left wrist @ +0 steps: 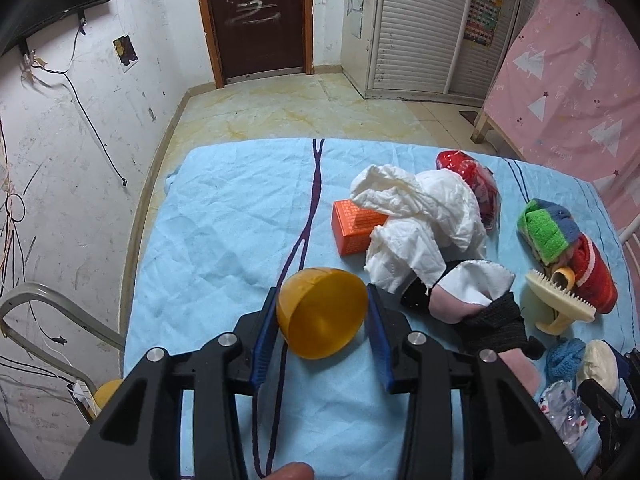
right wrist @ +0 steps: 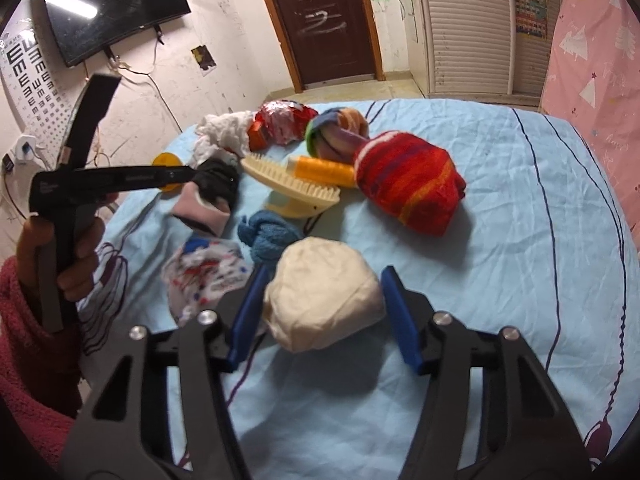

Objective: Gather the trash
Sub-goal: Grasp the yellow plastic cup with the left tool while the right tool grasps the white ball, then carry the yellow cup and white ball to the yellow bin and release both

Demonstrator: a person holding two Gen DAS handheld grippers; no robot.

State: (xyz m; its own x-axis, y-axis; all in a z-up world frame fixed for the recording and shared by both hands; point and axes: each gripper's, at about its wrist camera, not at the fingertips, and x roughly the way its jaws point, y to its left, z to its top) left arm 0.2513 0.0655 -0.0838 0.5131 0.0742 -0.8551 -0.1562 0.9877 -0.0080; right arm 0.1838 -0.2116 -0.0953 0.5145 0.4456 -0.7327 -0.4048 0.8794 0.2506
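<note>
On a blue-sheeted bed (left wrist: 224,216), the left gripper (left wrist: 322,312) clamps an orange plastic half-shell (left wrist: 320,312) mid-bed, the right gripper (right wrist: 322,304) straddles a cream wad (right wrist: 320,300) near the front edge, seemingly touching; next: lift both clear.

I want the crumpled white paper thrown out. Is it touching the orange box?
Touching. In the left wrist view, the crumpled white paper drapes over the orange box's top right corner, covering it with no gap showing.
</note>
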